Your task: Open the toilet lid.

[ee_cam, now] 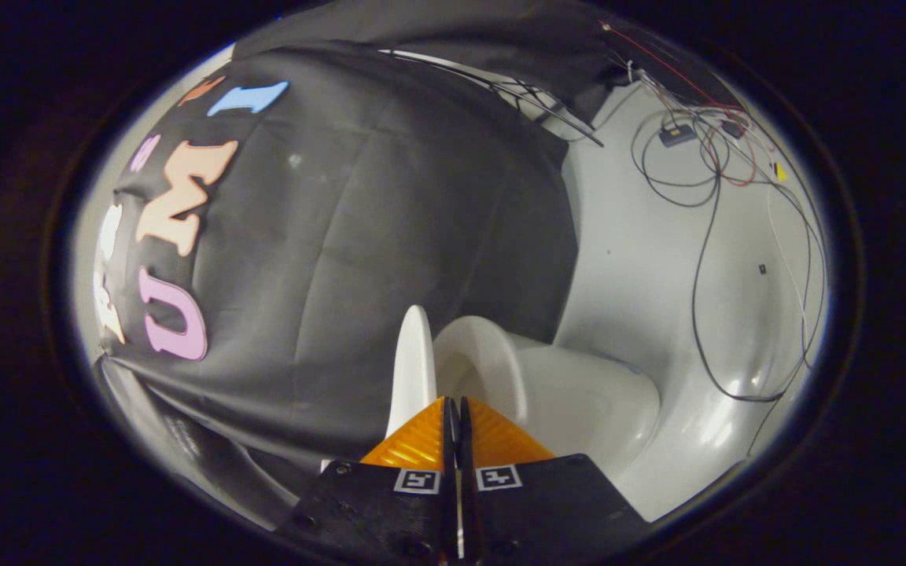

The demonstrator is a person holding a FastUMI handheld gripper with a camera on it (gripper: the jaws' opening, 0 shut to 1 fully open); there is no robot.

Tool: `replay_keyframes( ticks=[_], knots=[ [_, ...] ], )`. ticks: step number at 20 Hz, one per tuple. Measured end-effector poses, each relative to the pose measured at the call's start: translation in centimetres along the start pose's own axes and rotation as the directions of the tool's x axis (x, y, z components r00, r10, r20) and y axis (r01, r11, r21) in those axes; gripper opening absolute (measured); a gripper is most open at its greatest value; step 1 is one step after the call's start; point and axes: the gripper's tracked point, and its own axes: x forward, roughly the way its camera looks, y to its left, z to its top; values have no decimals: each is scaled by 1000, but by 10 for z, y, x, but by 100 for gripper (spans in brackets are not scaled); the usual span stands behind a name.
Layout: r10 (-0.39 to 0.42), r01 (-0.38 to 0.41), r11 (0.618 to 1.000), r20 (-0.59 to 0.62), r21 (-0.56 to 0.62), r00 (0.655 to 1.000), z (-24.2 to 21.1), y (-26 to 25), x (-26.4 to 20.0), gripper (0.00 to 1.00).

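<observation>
Gripper view: jaws of gripper together, empty; lid raised just ahead, bowl right.

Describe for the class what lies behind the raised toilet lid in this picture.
Behind the raised lid hangs the black cloth wall. Ahead of the shut gripper the bowl stands open. Whatever is lower behind the lid is hidden by the lid and fingers.

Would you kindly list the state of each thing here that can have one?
White plastic toilet lid: raised, standing on edge beside the bowl.
White ceramic toilet bowl: uncovered.
Gripper: fingers closed together, nothing visibly between them.
Thin dark cables: trailing loose across the pale floor.
</observation>
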Motion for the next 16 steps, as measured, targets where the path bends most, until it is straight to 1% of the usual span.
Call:
replay_keyframes(
  ticks=[3, 5, 9, 11, 13, 16],
  knots=[
    [43, -40, 997, 55, -60, 998, -2, 44, -16, 2],
    [74, -64, 990, 76, -123, 994, -10, 80, -25, 2],
    [84, -59, 958, 76, -281, 994, -31, 149, -40, 3],
    [83, -52, 929, 70, -367, 994, -42, 174, -46, 3],
    [65, -29, 894, 65, -448, 996, -54, 191, -53, 3],
    [58, -15, 827, 58, -563, 997, -69, 215, -58, 3]
  ],
)
